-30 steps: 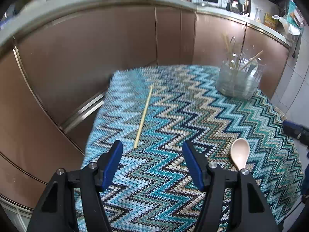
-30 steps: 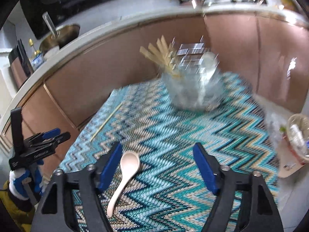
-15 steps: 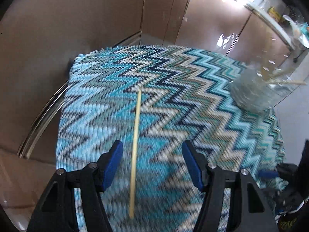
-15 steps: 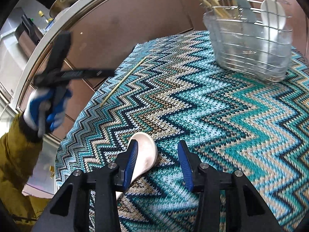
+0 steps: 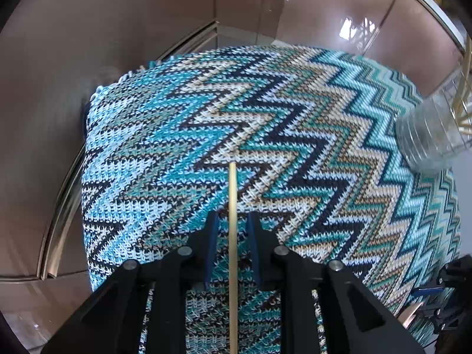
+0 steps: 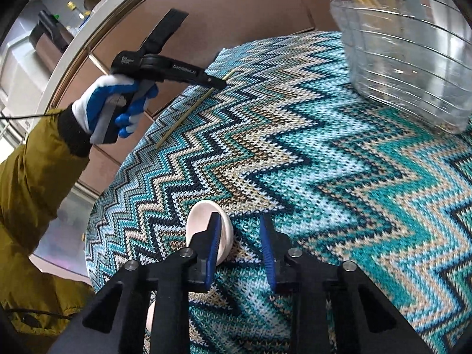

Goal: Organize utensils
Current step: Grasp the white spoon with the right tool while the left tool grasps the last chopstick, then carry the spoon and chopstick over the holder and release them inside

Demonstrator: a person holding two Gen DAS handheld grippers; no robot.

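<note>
A single wooden chopstick [image 5: 232,206] lies on the zigzag cloth [image 5: 295,124]. My left gripper [image 5: 232,221] is low over it, its blue pads on either side of the stick with a small gap, not clamped. The stick also shows in the right wrist view [image 6: 188,112] under the left gripper [image 6: 218,84]. A pale spoon [image 6: 200,218] lies on the cloth. My right gripper [image 6: 240,227] is narrowly open, its left pad over the spoon's bowl, the bowl mostly left of the gap. The clear utensil holder [image 6: 407,67] stands at the far right.
The holder [image 5: 430,135] holds several chopsticks and a spoon. Brown cabinet doors [image 5: 147,29] stand close behind the cloth-covered table. The cloth's left edge [image 5: 85,177] drops off beside a metal rail.
Both grippers have come down and forward and narrowed. The left now straddles the chopstick. The right has closed in at the spoon's bowl.
</note>
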